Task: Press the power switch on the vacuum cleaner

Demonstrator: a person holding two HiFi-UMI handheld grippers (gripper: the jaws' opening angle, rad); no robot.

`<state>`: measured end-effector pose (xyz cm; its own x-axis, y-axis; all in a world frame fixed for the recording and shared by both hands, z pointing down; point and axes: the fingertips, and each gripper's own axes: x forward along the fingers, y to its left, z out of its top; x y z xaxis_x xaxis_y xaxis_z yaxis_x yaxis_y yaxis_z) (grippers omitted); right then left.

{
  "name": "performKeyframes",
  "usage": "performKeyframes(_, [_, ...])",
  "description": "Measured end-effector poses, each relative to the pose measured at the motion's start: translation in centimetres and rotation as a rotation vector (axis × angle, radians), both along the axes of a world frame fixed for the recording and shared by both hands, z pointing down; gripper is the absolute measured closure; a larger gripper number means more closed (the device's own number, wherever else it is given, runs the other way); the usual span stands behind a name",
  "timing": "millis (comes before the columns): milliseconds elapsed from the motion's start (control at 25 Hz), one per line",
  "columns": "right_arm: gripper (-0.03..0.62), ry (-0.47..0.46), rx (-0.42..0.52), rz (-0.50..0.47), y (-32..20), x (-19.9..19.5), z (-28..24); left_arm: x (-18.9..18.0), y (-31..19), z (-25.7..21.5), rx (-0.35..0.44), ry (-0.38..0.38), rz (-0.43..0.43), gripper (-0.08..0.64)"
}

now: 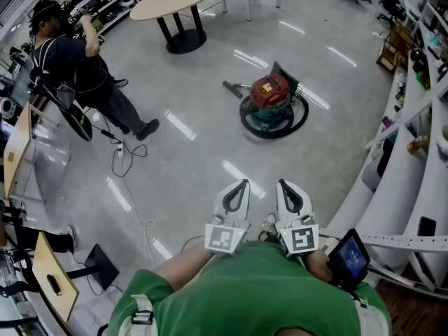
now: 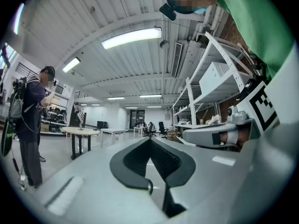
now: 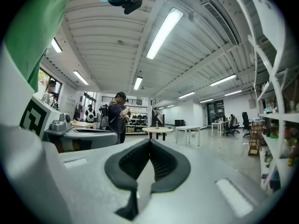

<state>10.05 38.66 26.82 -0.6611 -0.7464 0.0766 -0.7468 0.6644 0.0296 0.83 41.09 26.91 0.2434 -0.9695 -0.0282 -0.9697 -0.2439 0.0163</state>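
Red-topped vacuum cleaner [image 1: 271, 103] sits on the grey floor [image 1: 203, 82], well ahead of the left gripper [image 1: 241, 185] and right gripper [image 1: 283, 185], both held near a green shirt [image 1: 259, 289], their jaws pressed together and empty.

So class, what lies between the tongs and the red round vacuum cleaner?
Head view: only bare glossy grey floor separates left tongs and right tongs from the red round vacuum cleaner.

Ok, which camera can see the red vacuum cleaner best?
The head view. It looks down on the whole red vacuum cleaner standing on the floor, with a black loop lying round its base. The left gripper view and the right gripper view look out level across the room and show none of it.
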Motion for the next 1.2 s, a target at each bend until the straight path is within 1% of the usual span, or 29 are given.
performKeyframes(360, [0.589, -0.003, -0.009, -0.017, -6.6, 2.4, 0.3, 2.5, -6.3, 0.3, -0.012, -0.01, -0.043, 0.554])
performKeyframes(560, [0.589, -0.016, -0.022, -0.033, -11.0, 4.3, 1.5, 4.3, -10.8, 1.5, -0.031, -0.014, -0.065, 0.555])
performKeyframes(760, [0.589, -0.026, -0.031, -0.028, -11.7, 5.4, 0.9, 5.4, -11.4, 0.9, -0.034, -0.023, -0.077, 0.555])
performKeyframes(920, [0.589, -0.03, -0.048, -0.022, -12.3, 5.6, 1.3, 5.4, -12.2, 1.3, -0.047, -0.042, -0.08, 0.555])
performKeyframes(1200, [0.589, -0.041, -0.044, -0.021, -14.1, 4.5, 2.4, 4.5, -14.5, 1.5, -0.055, -0.018, -0.055, 0.555])
